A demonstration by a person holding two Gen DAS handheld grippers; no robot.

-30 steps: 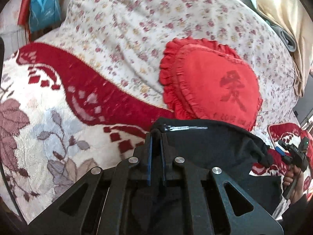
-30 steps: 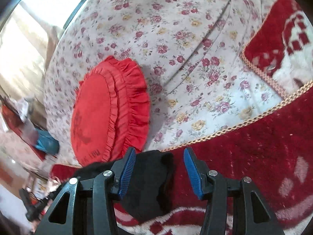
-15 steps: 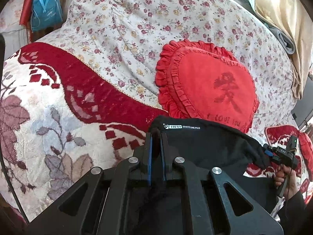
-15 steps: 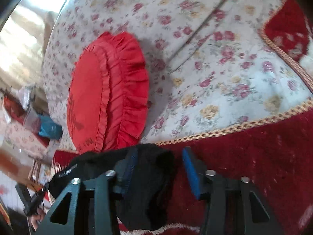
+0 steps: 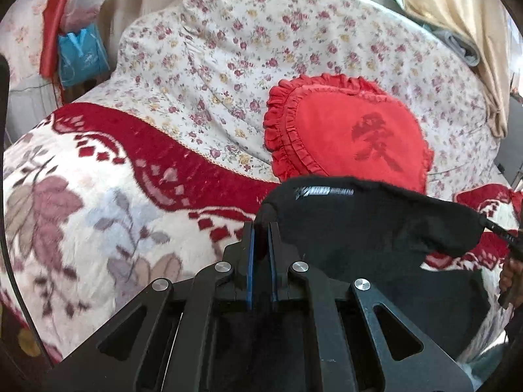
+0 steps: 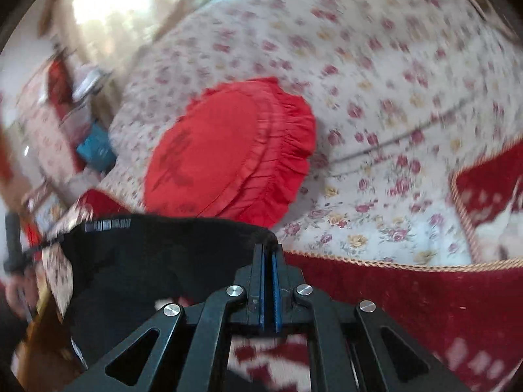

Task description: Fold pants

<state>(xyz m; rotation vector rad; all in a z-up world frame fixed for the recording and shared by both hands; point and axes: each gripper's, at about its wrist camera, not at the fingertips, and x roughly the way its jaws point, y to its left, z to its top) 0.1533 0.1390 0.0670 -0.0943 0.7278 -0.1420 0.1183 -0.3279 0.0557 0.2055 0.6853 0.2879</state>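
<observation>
Black pants [image 5: 359, 225] with a white printed label at the waistband hang stretched between my two grippers above the bed. My left gripper [image 5: 261, 228] is shut on one corner of the waistband. My right gripper [image 6: 268, 250] is shut on the other corner of the pants [image 6: 157, 261]. In the left wrist view the right gripper [image 5: 503, 238] shows at the far right edge, held in a hand. The lower part of the pants hangs down, hidden behind the gripper bodies.
A red heart-shaped ruffled cushion [image 5: 346, 134] lies on the floral bedspread [image 5: 228, 58] just beyond the pants. A red and white patterned blanket [image 5: 98, 196] covers the near bed. A blue bag [image 5: 81, 55] hangs at the back left; beige curtains [image 5: 457, 16] hang at the back right.
My right gripper has closed on the pants corner it was open around. Both grippers have lifted, and the waistband is now pulled taut between them.
</observation>
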